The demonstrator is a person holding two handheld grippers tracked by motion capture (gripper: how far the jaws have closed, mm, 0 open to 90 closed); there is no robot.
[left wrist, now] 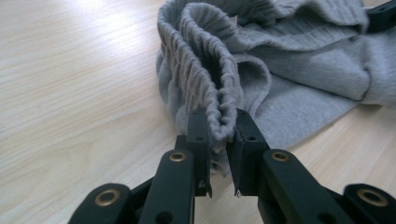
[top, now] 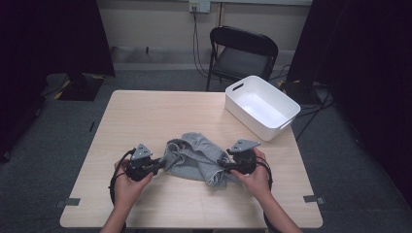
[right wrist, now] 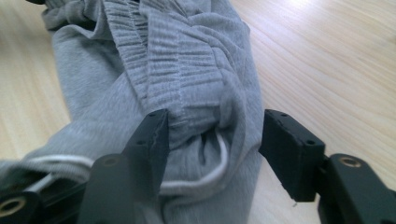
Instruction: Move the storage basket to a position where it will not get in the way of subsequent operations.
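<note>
A crumpled grey sweat garment (top: 197, 158) with a ribbed elastic waistband lies on the wooden table (top: 155, 111), near its front edge. My left gripper (top: 159, 165) is at the garment's left end. In the left gripper view it (left wrist: 219, 123) is shut on a fold of the waistband (left wrist: 205, 79). My right gripper (top: 224, 162) is at the garment's right end. In the right gripper view it (right wrist: 212, 126) stands open, its jaws on either side of the bunched cloth (right wrist: 187, 56). The right-hand jaw is off the cloth. A white drawstring (right wrist: 219, 158) lies between them.
A white plastic bin (top: 286, 104) stands at the table's back right corner. A black folding chair (top: 243, 53) stands behind the table. Bare tabletop stretches to the left and behind the garment.
</note>
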